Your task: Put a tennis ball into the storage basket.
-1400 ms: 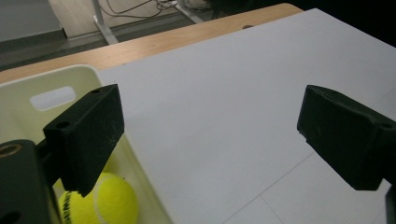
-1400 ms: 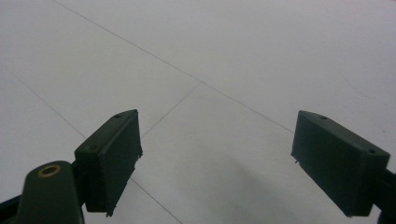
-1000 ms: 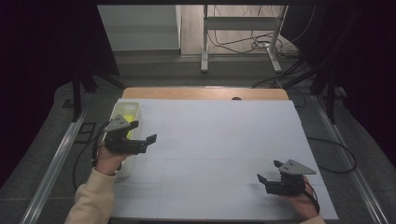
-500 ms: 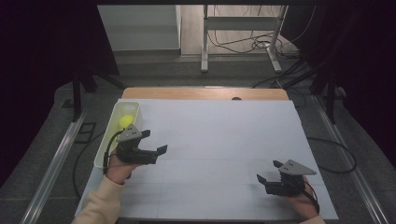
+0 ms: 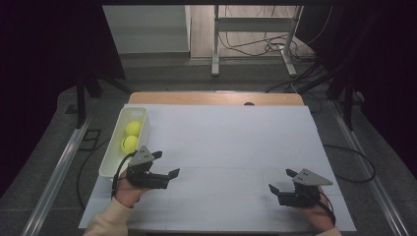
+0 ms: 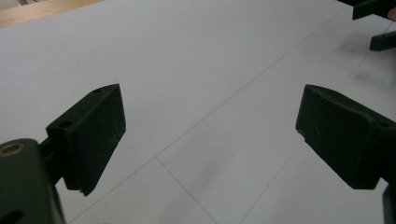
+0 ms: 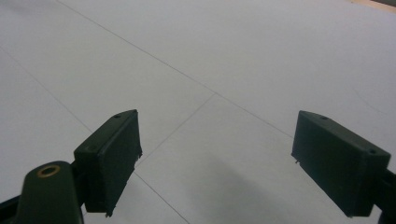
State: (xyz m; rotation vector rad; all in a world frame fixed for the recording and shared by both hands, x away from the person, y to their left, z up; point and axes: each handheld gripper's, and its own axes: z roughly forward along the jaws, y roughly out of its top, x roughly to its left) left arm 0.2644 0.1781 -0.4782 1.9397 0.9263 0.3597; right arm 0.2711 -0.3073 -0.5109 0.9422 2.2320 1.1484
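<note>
Big white matte tabletop (image 5: 236, 142) w/ faint grid lines, a strip of bare light wood edge (image 5: 216, 98) showing at the far side. Grey speckled floor (image 5: 44, 162) around it, metal rails (image 5: 54, 172) running along both sides. Beyond: white metal stand legs (image 5: 215, 49), tangle of black cables (image 5: 255, 46), dark curtains (image 5: 44, 44) left & right; room dim.

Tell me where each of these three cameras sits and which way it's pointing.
High view: above the person's side, looking forward and down on the table, white bin, both hands and grippers.
Left gripper view: rides the left gripper, facing across the sheet; own open jaws.
Right gripper view: rides the right gripper, low over the sheet; own open jaws.
Shared: the white table sheet.
</note>
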